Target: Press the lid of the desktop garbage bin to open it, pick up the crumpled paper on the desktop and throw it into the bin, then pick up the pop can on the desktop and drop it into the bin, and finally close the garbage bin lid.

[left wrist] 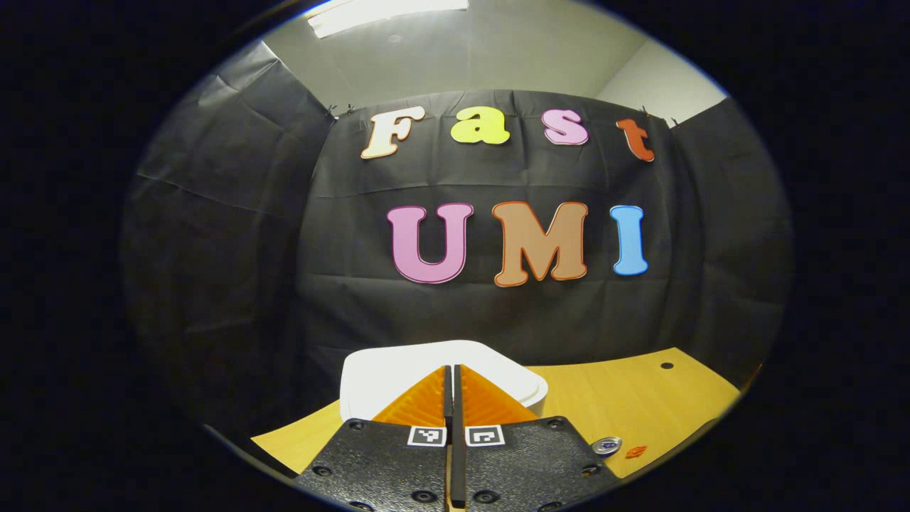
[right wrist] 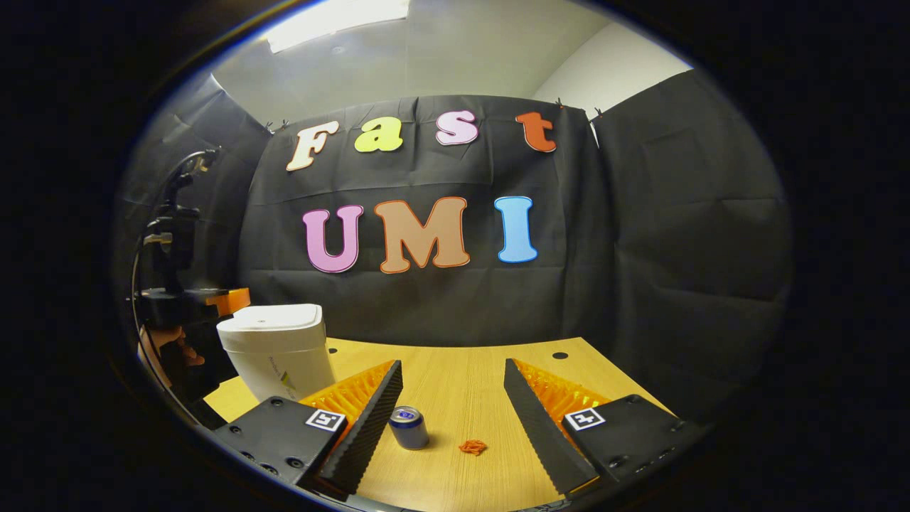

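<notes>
Left tool (left wrist: 452, 380) closed over bin (left wrist: 384, 373), wooden table (right wrist: 462, 384), black cloth walls (right wrist: 675, 235)

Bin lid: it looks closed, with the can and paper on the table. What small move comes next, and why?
Probably lower the left gripper, fingers together, onto the closed bin lid to press it open. The can and crumpled paper lie untouched between the open right gripper's fingers.
</notes>
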The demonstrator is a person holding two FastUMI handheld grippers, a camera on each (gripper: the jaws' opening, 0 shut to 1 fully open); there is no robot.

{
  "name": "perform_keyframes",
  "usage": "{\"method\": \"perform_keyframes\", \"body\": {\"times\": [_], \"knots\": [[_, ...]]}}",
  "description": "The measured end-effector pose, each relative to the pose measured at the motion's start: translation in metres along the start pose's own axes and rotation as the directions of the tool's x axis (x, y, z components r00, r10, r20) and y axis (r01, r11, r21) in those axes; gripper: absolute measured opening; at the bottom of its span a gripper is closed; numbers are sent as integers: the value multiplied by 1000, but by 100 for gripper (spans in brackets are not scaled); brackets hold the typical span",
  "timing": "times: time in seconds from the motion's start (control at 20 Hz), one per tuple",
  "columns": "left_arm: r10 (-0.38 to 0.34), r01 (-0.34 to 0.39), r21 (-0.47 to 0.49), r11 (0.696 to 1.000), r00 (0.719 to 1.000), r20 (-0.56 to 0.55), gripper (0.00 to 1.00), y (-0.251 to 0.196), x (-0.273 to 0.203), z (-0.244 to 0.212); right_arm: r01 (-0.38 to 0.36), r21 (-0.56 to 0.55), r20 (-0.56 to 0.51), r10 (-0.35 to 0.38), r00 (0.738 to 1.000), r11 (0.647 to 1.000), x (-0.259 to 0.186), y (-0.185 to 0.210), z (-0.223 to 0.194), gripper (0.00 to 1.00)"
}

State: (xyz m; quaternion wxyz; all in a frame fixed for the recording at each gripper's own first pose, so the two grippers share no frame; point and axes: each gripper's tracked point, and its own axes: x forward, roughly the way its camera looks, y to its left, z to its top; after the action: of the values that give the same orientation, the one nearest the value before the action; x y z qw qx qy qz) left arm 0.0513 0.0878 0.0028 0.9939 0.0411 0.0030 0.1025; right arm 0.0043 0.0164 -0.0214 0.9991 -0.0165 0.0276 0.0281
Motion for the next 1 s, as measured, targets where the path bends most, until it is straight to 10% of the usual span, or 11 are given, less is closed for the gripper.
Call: {"method": "perform_keyframes", "body": {"times": [1.0], "knots": [[40,-42,-44,998,998,-38,0,16,16,-33,-42,-19,-59,41,997,999,11,21,-20,96]]}}
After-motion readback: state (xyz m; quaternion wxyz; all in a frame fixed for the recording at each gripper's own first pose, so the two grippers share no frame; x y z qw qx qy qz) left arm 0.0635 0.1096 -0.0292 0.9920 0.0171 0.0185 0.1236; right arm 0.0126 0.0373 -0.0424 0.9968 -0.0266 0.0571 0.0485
